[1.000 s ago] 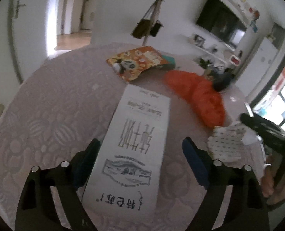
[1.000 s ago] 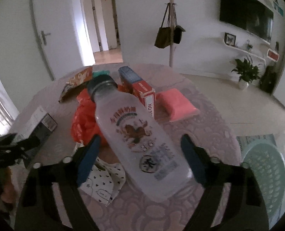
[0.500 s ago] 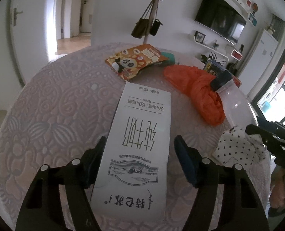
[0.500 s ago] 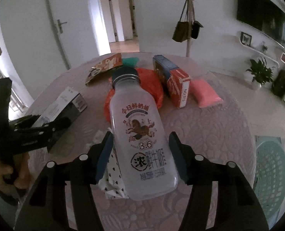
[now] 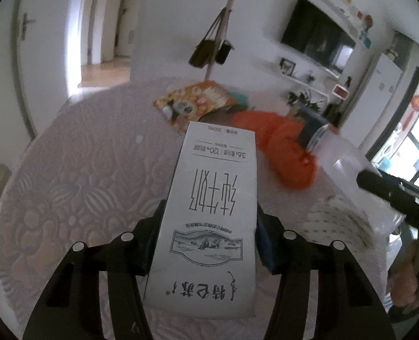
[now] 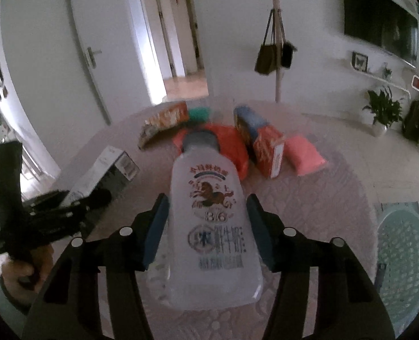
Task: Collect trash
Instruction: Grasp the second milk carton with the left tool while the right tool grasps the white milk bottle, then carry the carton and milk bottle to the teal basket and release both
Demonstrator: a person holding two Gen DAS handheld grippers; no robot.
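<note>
One milk carton (image 5: 213, 218) lies lengthwise between the left gripper (image 5: 209, 235) fingers, which press against its two sides. One milk bottle (image 6: 209, 223) sits between the right gripper (image 6: 208, 226) fingers, clamped on its body. Beyond the bottle on the table (image 6: 336, 198): one orange bag (image 6: 232, 144), one red box (image 6: 263, 144).

Ahead of the left claw (image 5: 209, 226), filled by the milk carton (image 5: 215, 198), the snack packet (image 5: 193, 103) and orange bag (image 5: 283, 144) block the far tabletop (image 5: 96, 164); its left side lies bare; beyond the right claw (image 6: 206, 221), clamped on the bottle (image 6: 209, 215), the red box (image 6: 263, 147) and pink pack (image 6: 302, 155) crowd the way; bare cloth lies right of them; the basket (image 6: 402, 255) stands off the edge.
</note>
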